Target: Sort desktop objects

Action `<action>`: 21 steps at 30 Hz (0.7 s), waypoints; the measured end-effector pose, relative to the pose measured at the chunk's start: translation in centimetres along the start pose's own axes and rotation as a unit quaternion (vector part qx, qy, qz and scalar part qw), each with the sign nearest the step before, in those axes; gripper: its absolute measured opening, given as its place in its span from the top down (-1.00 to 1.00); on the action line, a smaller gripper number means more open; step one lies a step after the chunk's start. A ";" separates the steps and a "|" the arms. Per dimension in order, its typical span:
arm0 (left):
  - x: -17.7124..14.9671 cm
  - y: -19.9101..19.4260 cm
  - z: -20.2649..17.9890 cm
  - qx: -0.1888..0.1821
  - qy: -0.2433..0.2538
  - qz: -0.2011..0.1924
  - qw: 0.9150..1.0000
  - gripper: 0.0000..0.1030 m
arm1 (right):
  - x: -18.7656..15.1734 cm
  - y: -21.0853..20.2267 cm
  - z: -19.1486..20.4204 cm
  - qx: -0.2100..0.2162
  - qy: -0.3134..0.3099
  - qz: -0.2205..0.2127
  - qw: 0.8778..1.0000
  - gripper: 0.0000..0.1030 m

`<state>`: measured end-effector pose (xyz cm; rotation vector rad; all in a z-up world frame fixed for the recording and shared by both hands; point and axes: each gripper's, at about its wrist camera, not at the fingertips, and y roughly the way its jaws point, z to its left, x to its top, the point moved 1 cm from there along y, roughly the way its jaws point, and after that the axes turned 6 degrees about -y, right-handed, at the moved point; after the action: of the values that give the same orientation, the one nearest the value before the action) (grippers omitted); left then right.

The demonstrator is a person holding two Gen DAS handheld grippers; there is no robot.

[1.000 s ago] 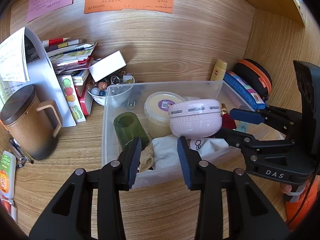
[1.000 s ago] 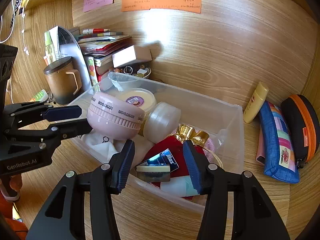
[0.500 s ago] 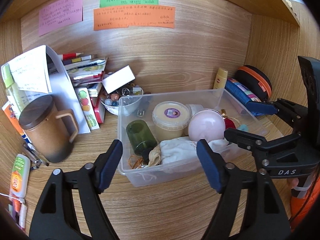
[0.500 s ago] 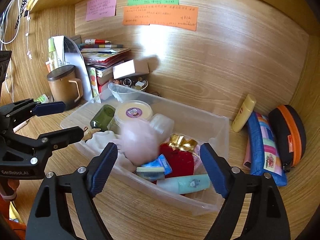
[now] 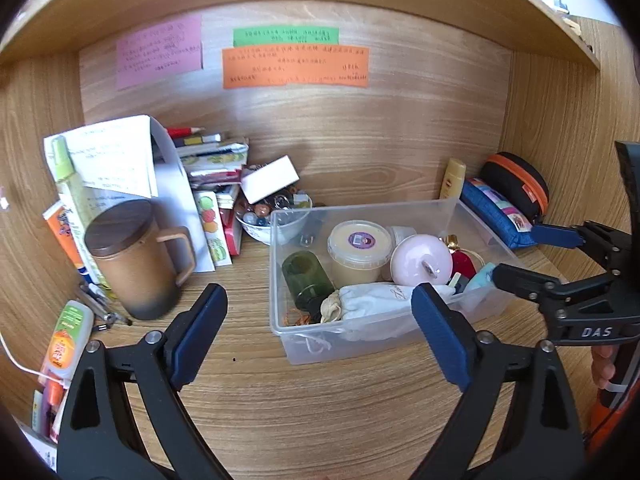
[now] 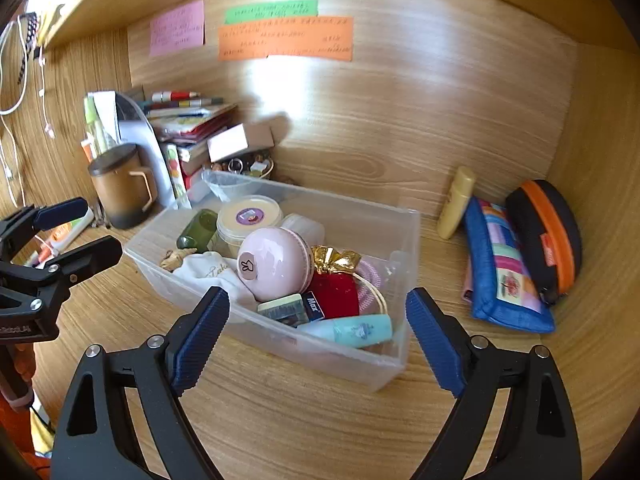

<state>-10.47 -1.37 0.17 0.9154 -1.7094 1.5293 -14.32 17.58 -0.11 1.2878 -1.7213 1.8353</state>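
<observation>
Desktop objects are mostly gathered in the clear plastic bin [image 6: 404, 240] that stands on the desk [image 6: 320, 420] in front of you, and the pink round case [image 6: 276, 264] has just joined them. A second ago it was pinched between two fingers above the bin; half a second ago it was a falling blur; now it rests among the contents, tipped on its side against the red pouch [image 6: 340, 292] and beside the cream tub [image 6: 249, 220], with the white cloth bag [image 5: 376, 300] just in front of it. Your left gripper [image 5: 316, 332] has pulled back and up from the bin, its fingers spread wide and empty. Your right gripper [image 6: 318, 340] is likewise drawn back, fingers wide apart with nothing between them.

That drop looks finished, so you are between items. What is left on the desk, judging from both views:

- the yellow tube [image 6: 456, 200] leaning on the back wall, just beside the blue pencil case [image 6: 504, 268]
- the black and orange zip case [image 6: 548, 236] against the right wall
- the brown lidded mug [image 5: 136, 256], the bowl of marbles [image 5: 272, 216] and the stack of books [image 5: 216, 168] on the left
- the small orange-label bottle [image 5: 66, 340] near the desk's left edge

The bin is already crowded on its right half, so any further item probably belongs toward the green bottle [image 5: 306, 276], where a little floor shows.
</observation>
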 end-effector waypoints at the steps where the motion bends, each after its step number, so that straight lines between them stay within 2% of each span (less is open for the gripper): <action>1: 0.0 -0.5 0.0 0.004 -0.001 -0.006 1.000 -0.85 | -0.1 -0.7 -0.1 -0.004 0.003 -0.005 1.000 -0.73; 3: -0.1 -1.3 -0.1 0.007 -0.002 -0.017 1.000 -0.86 | -0.3 -1.6 -0.1 -0.014 0.006 -0.015 1.000 -0.81; 5: -0.1 -2.2 -0.2 0.012 -0.003 -0.029 1.000 -0.88 | -0.5 -2.9 0.0 -0.031 0.010 -0.031 0.999 -1.00; 8: -0.2 -3.3 -0.4 0.026 -0.004 -0.045 0.999 -0.88 | -0.9 -4.9 0.3 -0.043 0.012 -0.059 0.997 -1.00; 12: -0.5 -4.6 -0.4 0.027 -0.023 -0.066 0.997 -0.89 | -1.6 -6.5 0.9 -0.043 0.022 -0.083 0.995 -1.00; 16: -1.1 -4.9 -0.5 0.030 -0.036 -0.073 0.996 -0.93 | -2.4 -6.8 1.2 -0.040 0.048 -0.086 0.994 -1.00; 21: -2.2 -4.6 -1.2 0.032 -0.027 -0.069 0.997 -0.95 | -3.4 -6.5 1.2 -0.050 0.058 -0.078 0.994 -1.00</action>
<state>-5.39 -0.30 0.87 1.0939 -1.6076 1.4882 -7.21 19.08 1.22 1.2146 -1.5836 1.6798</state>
